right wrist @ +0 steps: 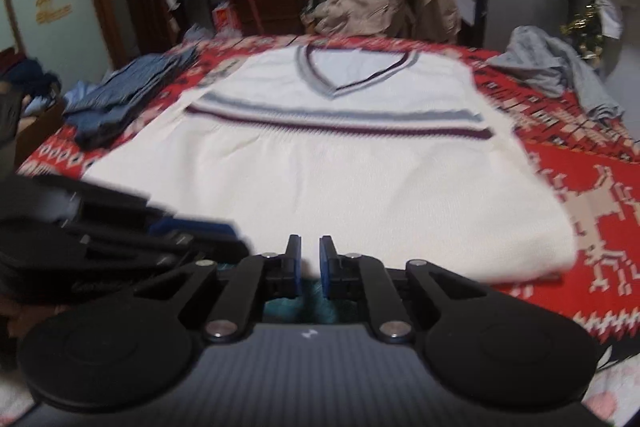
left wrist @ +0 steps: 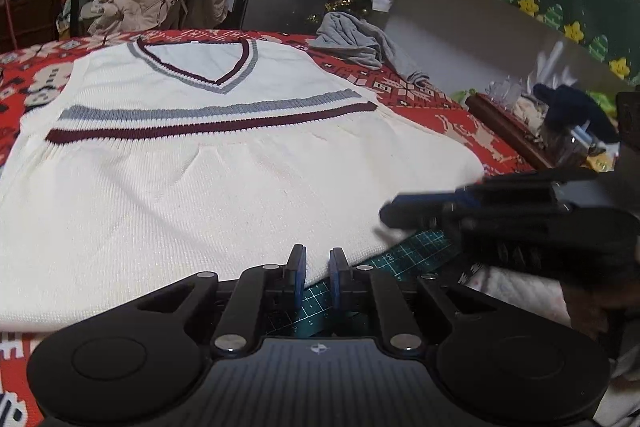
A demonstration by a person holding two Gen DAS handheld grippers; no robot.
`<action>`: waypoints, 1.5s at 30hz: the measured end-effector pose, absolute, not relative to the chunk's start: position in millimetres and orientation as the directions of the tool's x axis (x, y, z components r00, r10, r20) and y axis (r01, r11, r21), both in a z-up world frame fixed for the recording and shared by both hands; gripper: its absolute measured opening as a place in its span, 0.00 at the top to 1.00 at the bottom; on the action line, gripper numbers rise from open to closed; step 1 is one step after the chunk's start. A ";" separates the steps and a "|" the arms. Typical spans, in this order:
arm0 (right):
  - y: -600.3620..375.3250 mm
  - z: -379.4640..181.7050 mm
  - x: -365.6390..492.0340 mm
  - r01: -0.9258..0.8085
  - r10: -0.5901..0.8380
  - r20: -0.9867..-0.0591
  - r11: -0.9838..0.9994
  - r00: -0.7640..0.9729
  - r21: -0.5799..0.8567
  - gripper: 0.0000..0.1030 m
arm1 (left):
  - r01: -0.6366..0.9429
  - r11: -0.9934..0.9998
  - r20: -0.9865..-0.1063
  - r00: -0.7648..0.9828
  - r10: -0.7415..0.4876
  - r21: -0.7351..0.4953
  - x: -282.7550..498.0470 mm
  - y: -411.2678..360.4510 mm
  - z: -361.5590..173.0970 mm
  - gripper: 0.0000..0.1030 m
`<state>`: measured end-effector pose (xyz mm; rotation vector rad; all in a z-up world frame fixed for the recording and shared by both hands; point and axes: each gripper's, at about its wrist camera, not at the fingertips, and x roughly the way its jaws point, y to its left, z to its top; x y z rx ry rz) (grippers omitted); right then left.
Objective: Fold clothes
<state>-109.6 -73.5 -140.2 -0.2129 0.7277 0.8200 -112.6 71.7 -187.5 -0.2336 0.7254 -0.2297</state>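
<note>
Left wrist view: the left gripper tilts down at the near hem of the white vest, which lies flat on the red patterned cloth. Its jaws stand narrowly apart, pinching hem fabric. The right gripper angles down likewise, jaws nearly together on the hem.

A red reindeer-pattern cloth covers the table, and the white V-neck vest lies flat across it. Folded blue clothes sit left, a crumpled grey garment right, a green cutting mat peeking from under the vest's hem.
</note>
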 end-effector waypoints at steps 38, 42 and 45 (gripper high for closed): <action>-140.2 -148.0 -41.4 -0.516 0.405 -0.745 0.851 0.530 0.096 0.93 | 0.133 0.939 -0.619 0.721 -0.310 -0.316 -112.4 76.7 -189.0 0.88; -156.5 -148.6 -40.9 -0.483 0.401 -0.748 0.867 0.529 0.123 0.93 | 0.135 0.938 -0.619 0.720 -0.314 -0.319 -111.5 76.9 -189.0 0.88; -161.2 -144.2 -39.3 -0.460 0.396 -0.736 0.879 0.548 0.131 0.92 | 0.135 0.939 -0.620 0.719 -0.313 -0.317 -111.5 77.3 -189.1 0.88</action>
